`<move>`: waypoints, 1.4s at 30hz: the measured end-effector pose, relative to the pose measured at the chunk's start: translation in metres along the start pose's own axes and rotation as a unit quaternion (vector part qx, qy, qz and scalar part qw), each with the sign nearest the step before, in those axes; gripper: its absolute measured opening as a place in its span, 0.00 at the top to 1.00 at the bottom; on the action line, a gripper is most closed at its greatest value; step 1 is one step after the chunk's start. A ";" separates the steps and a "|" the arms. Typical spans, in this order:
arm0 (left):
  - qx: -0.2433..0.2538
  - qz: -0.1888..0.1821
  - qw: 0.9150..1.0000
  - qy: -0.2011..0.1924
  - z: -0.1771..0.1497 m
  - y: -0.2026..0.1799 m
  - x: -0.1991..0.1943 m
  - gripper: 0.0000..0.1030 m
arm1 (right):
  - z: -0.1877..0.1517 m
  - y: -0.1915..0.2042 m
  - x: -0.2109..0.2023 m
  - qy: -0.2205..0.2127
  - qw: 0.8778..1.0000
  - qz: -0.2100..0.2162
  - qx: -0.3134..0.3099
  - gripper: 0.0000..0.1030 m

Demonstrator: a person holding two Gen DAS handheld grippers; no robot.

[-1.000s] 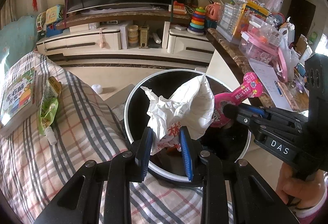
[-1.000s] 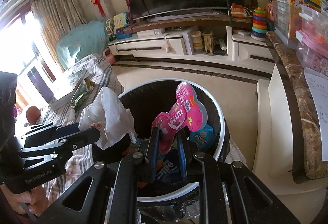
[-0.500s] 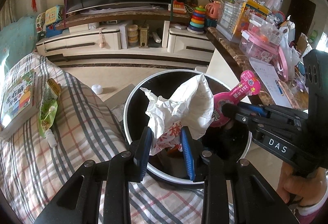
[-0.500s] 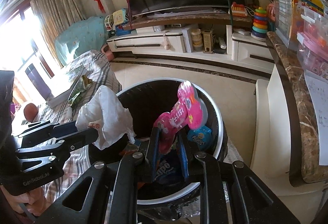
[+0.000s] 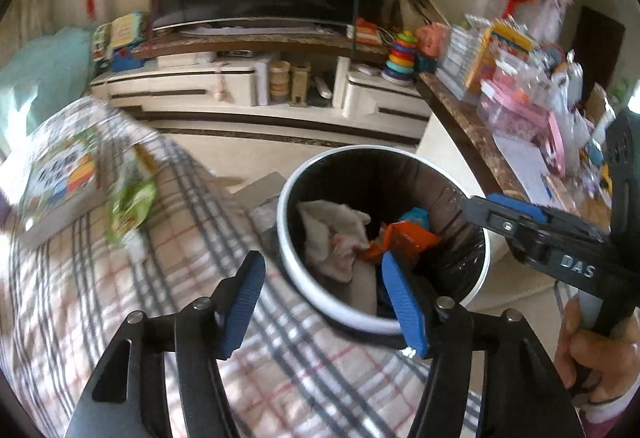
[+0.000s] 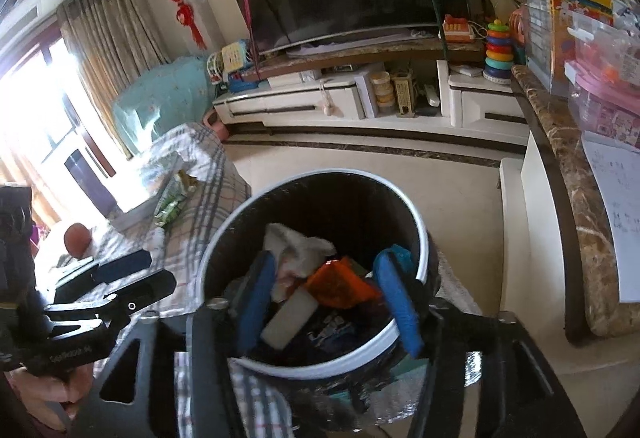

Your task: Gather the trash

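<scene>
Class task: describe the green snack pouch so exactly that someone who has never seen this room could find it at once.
Start at the checked blanket left of the round black bin. On it lies a colourful picture book; the green pouch lies just beside the book, on the bin's side. It is the only soft green packet there, blurred here, and not in the bin.

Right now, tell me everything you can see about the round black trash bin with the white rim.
The round black trash bin with the white rim stands upright on the pale floor, lidless, against the plaid-covered seat. A glossy black liner wraps its inside. It holds crumpled white paper, an orange wrapper and blue packaging. Both grippers hang open over it.
</scene>
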State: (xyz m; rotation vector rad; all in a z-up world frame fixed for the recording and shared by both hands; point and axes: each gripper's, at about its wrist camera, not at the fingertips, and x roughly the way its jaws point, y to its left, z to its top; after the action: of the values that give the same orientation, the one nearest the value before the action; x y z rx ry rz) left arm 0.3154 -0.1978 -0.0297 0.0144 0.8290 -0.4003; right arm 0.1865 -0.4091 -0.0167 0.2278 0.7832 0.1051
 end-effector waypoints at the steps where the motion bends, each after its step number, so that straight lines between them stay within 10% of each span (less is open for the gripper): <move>1: -0.009 -0.002 1.000 -0.005 -0.005 0.003 -0.006 0.40 | -0.004 0.002 -0.004 -0.003 1.000 0.006 0.004 0.32; 6: -0.041 -0.008 0.999 -0.029 -0.044 0.011 -0.041 0.32 | -0.025 0.019 -0.022 -0.017 1.000 0.022 0.014 0.11; 24: -0.067 0.007 0.991 -0.114 -0.146 0.021 -0.167 0.23 | -0.082 0.086 -0.121 -0.154 0.988 -0.020 -0.010 0.02; 28: -0.053 0.033 0.982 -0.177 -0.160 0.015 -0.204 0.01 | -0.085 0.102 -0.153 -0.217 0.974 -0.055 -0.036 0.00; 42: -0.011 0.138 0.962 -0.233 -0.221 -0.022 -0.220 0.01 | -0.129 0.106 -0.124 -0.222 0.968 -0.100 -0.067 0.00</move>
State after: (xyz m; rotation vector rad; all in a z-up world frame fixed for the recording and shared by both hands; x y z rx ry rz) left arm 0.0169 -0.1068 -0.0186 0.0143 0.3566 -0.1188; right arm 0.0068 -0.3073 0.0053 0.0378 0.3471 -0.0838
